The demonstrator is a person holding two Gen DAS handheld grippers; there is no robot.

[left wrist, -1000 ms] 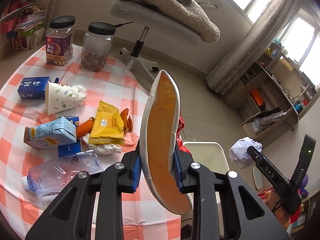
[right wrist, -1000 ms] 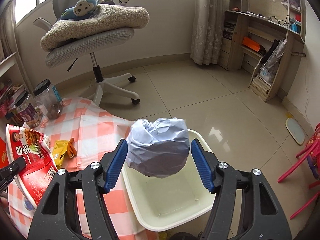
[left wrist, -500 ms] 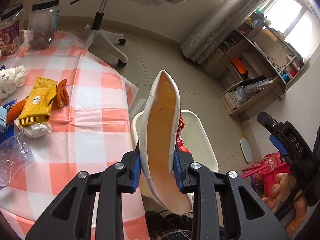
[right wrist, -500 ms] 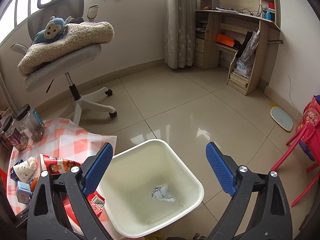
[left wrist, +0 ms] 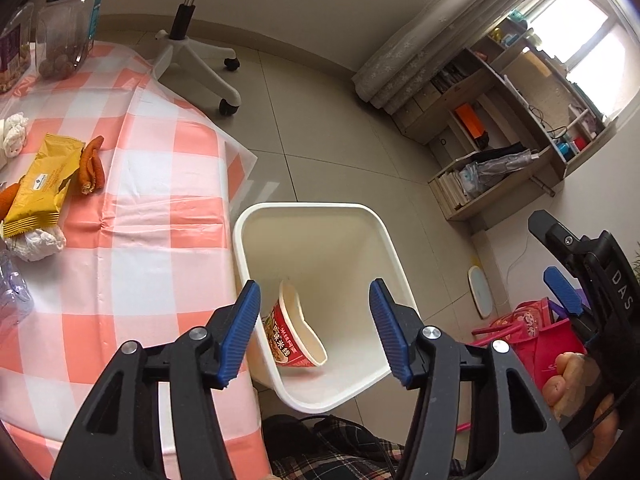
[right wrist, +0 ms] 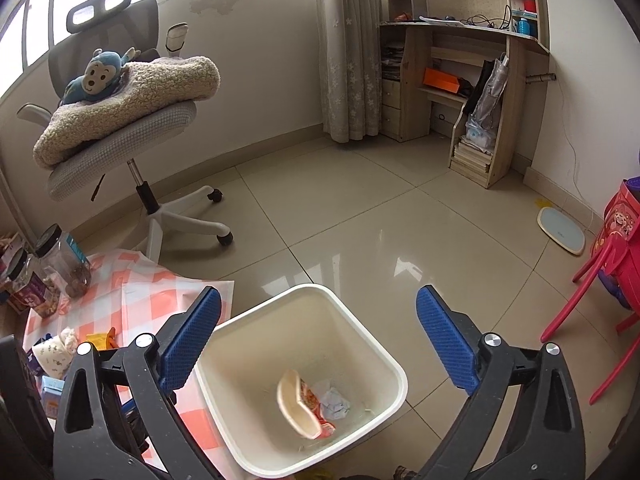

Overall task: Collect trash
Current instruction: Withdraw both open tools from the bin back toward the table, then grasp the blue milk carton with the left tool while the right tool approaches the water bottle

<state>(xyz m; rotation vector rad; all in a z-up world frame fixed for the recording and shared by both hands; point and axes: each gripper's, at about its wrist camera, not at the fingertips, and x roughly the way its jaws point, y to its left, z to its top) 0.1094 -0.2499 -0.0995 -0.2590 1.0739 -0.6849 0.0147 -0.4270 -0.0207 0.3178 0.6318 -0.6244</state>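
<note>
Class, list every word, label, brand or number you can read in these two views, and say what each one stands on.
"DAS": white letters on the black body of the right tongs, seen in the left wrist view.
Red noodle cup in the white bin: white Chinese characters, too blurred to read surely.
Yellow snack packet: small logo, unreadable.
Purple-labelled jar: print too small.
Red box: a picture, no legible words.

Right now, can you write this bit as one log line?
left gripper: open, just released | noodle cup: in bin | paper ball: in bin | right gripper: open, empty
</note>
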